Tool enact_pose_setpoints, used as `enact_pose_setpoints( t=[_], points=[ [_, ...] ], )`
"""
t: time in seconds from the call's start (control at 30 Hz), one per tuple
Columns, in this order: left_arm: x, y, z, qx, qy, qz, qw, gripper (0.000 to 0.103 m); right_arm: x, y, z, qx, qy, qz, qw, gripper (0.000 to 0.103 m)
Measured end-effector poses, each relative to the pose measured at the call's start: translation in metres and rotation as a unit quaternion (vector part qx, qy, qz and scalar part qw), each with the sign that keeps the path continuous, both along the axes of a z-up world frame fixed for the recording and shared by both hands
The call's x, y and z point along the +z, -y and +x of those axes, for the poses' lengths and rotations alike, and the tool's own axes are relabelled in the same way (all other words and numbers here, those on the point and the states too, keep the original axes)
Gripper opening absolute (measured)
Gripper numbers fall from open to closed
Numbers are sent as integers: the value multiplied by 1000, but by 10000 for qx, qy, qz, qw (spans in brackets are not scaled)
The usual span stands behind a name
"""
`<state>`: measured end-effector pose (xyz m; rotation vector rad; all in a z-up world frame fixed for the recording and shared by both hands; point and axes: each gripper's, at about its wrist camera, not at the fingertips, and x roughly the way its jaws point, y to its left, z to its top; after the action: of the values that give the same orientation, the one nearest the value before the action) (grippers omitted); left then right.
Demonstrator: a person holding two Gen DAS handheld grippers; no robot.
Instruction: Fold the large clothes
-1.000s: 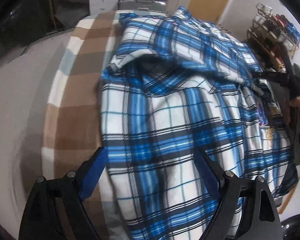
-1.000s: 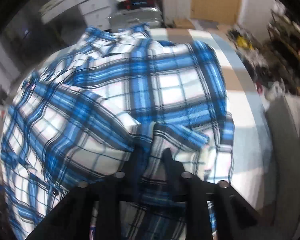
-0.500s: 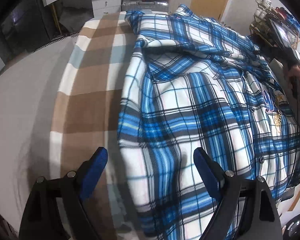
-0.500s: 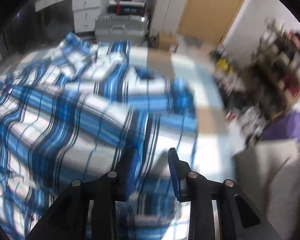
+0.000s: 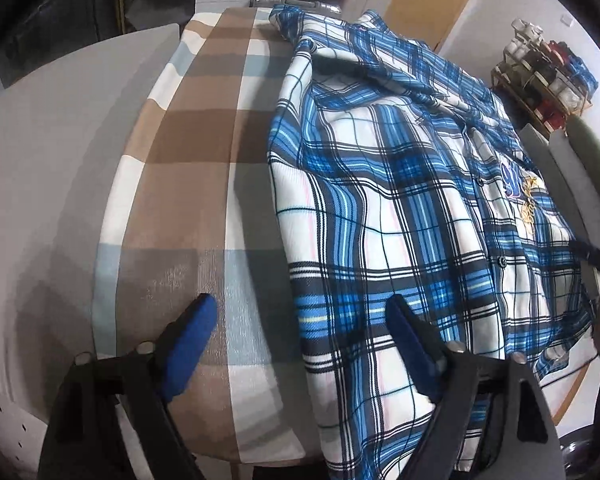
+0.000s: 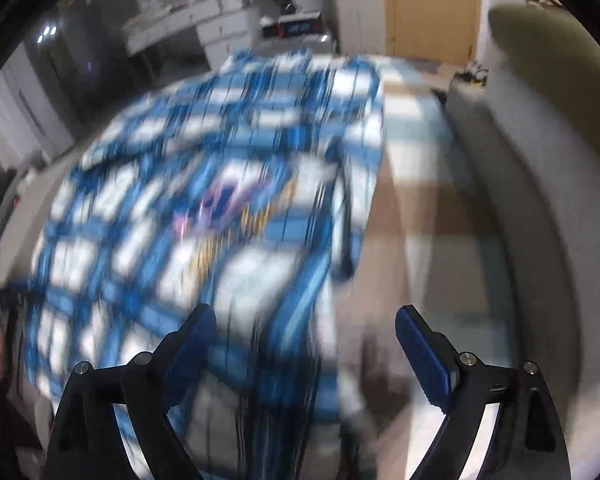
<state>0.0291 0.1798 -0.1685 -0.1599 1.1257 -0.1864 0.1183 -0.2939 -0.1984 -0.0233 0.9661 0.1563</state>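
Plaid shirt is lying flat on the checked cloth, left gripper closing empty at six o'clock, right gripper opening empty.

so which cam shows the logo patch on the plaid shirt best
The left wrist view. There the plaid shirt is sharp, and the logo patch by the button line shows blue and gold stitching, though small and near the edge. In the right wrist view the patch sits near the middle but is smeared by motion blur.
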Motion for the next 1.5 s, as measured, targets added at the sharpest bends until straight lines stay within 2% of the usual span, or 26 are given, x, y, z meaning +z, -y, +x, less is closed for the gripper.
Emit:
enact_pose_setpoints(
  t=[0.03, 0.07, 0.1, 0.13, 0.17, 0.2, 0.23, 0.3, 0.47, 0.57, 0.67, 0.73, 0.8, 0.93, 1.0, 1.03, 1.07, 1.1, 1.13, 1.2, 1.33, 1.4, 1.5],
  points=[
    [1, 1, 1, -23, 26, 50, 10000, 58, -7, 0, -2, 4, -39, -10, 10000, 89],
    [2, 2, 3, -37, 26, 113, 9999, 38, -11, 0, 0, 16, -72, -4, 10000, 78],
    [2, 2, 4, -53, 3, 106, 9999, 27, -16, -4, -2, 110, -120, 66, 9998, 56],
    [1, 3, 5, -76, -37, 71, 9999, 9, -18, -9, -9, 188, -127, 91, 9997, 44],
    [0, 4, 5, -74, -71, 93, 9999, 5, -21, -13, -14, 198, -75, -41, 9998, 31],
    [0, 5, 5, 7, -22, 260, 9997, 5, -21, -17, -17, 216, 55, -249, 9994, 13],
    [0, 8, 3, 29, 7, 519, 9986, 3, -20, -17, -19, 286, 46, -222, 9993, 9],
    [-1, 16, 1, 21, 28, 854, 9963, 3, -15, -16, -25, 184, 139, -258, 9994, 6],
    [-1, 15, -13, 111, 5, 1164, 9931, 3, -11, -4, -38, -13, 97, -564, 9984, 5],
    [-1, 13, -22, 173, 0, 1346, 9908, 3, -14, 0, -47, -158, 179, -925, 9954, 6],
    [-1, 10, -31, 225, 0, 1619, 9865, 2, -18, 4, -42, -249, 124, -983, 9948, 11],
    [1, 4, -36, 228, -14, 1505, 9884, 2, -19, 4, -41, -265, 26, -881, 9958, 16],
    [12, -2, -41, 305, 101, 1322, 9907, 2, -14, 3, -45, -243, 51, -789, 9966, 32],
    [53, -10, -40, 292, 446, 815, 9952, 3, 19, -16, -66, 143, 741, -660, 9950, 41],
    [75, -4, -32, 175, 642, 589, 9960, 15, 46, -29, -76, 409, 1301, -577, 9890, 64],
    [87, 1, -23, 101, 786, 490, 9957, 34, 61, -36, -79, 516, 1651, -485, 9837, 71],
    [96, 7, -19, 58, 899, 443, 9949, 65, 69, -40, -81, 580, 1833, -420, 9804, 81],
    [109, 15, -11, 54, 1134, 439, 9926, 77, 83, -47, -82, 690, 2103, -292, 9748, 82],
    [118, 22, -4, 64, 1420, 477, 9887, 81, 95, -53, -80, 787, 2327, -153, 9692, 83],
    [134, 42, 8, -87, 1832, 591, 9813, 82, 114, -64, -73, 924, 2584, 122, 9615, 90],
    [151, 85, 61, -481, 2265, 823, 9693, 86, 142, -81, -50, 1042, 2939, 556, 9485, 96],
    [150, 101, 96, -649, 2307, 894, 9667, 88, 157, -93, -22, 971, 3108, 495, 9442, 103],
    [135, 120, 166, -781, 1959, 950, 9729, 90, 161, -106, 36, 854, 3051, 204, 9483, 103]
  ],
)
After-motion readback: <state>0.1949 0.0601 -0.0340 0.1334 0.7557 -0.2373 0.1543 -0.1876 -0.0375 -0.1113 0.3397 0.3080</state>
